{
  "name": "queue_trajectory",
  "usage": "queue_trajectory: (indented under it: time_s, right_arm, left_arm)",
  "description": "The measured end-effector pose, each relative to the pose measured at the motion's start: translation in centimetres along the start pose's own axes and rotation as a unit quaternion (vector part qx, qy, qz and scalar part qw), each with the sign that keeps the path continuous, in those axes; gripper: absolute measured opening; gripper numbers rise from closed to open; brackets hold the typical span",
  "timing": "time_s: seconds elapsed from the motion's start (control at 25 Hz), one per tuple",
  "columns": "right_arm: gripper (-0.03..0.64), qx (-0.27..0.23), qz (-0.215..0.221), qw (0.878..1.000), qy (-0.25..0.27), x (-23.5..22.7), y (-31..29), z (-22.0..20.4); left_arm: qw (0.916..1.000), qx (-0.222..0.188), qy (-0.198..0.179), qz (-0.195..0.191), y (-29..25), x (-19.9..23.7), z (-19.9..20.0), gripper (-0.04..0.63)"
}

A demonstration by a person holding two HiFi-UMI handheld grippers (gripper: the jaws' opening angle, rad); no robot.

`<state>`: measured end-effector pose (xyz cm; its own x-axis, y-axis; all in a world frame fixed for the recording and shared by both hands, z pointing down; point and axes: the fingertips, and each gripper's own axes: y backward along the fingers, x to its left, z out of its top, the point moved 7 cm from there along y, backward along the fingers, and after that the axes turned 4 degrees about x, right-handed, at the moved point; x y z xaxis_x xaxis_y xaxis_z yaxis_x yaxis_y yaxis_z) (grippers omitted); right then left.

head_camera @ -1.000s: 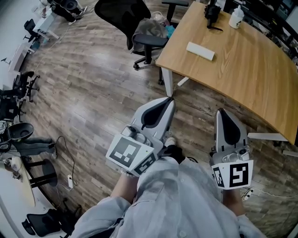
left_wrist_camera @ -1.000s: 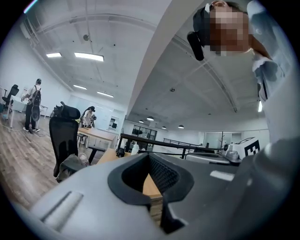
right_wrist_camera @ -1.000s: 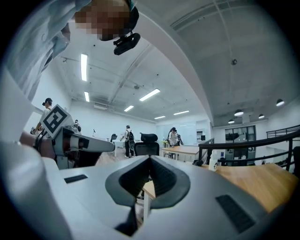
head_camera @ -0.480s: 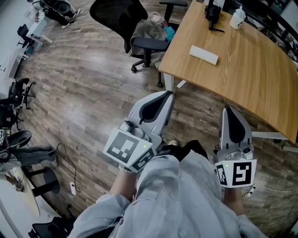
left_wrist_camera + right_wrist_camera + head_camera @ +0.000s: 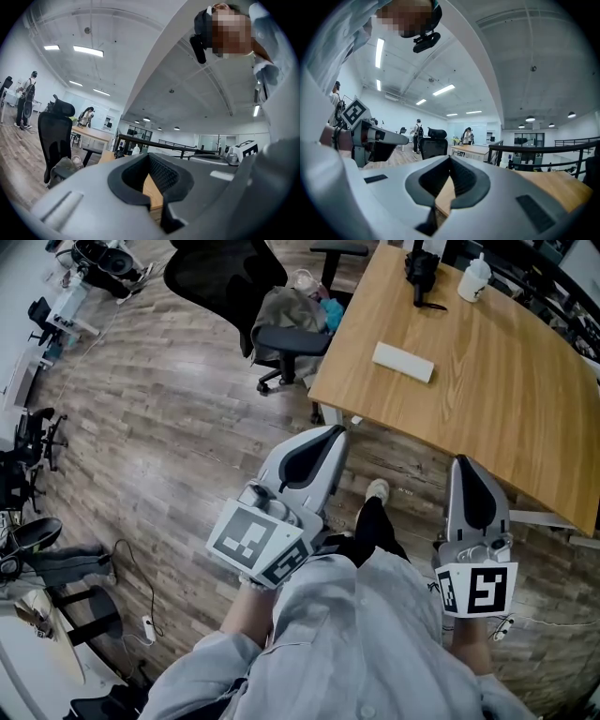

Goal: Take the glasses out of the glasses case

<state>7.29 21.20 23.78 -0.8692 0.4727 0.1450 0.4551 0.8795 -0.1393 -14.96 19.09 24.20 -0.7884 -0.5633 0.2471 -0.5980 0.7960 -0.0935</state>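
A white oblong glasses case (image 5: 403, 362) lies shut on the wooden table (image 5: 506, 399), near its left edge. My left gripper (image 5: 333, 433) and right gripper (image 5: 466, 465) are both held level over the floor, short of the table and well apart from the case. Each is shut with nothing between its jaws. In the left gripper view the left gripper (image 5: 149, 157) has its jaws together, with the table's wood showing beyond them. The right gripper (image 5: 450, 160) looks the same in the right gripper view. The glasses themselves are hidden.
A black device (image 5: 420, 266) and a white bottle (image 5: 473, 277) stand at the table's far end. A black office chair (image 5: 230, 273) with clothes and a bag (image 5: 292, 304) stands left of the table. My foot (image 5: 377, 490) is forward between the grippers. Other people stand far off.
I have stepped towards the table. Both grippers have moved forward with me, still shut. A white shoe has come into view between them, and the chair has slid left.
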Motion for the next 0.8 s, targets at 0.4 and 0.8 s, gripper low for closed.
queue_trajectory:
  time_s: [0.4, 0.8]
  right_arm:
    - [0.0, -0.006, 0.013, 1.0, -0.005, -5.2, -5.5, -0.2]
    - [0.0, -0.021, 0.002, 1.0, -0.019, -12.4, -11.1, 0.0]
  left_arm:
    - [0.9999, 0.001, -0.015, 0.001, -6.7, 1.5, 1.7, 0.005]
    - [0.9997, -0.005, -0.011, 0.02, -14.8, 3.1, 3.8, 0.005]
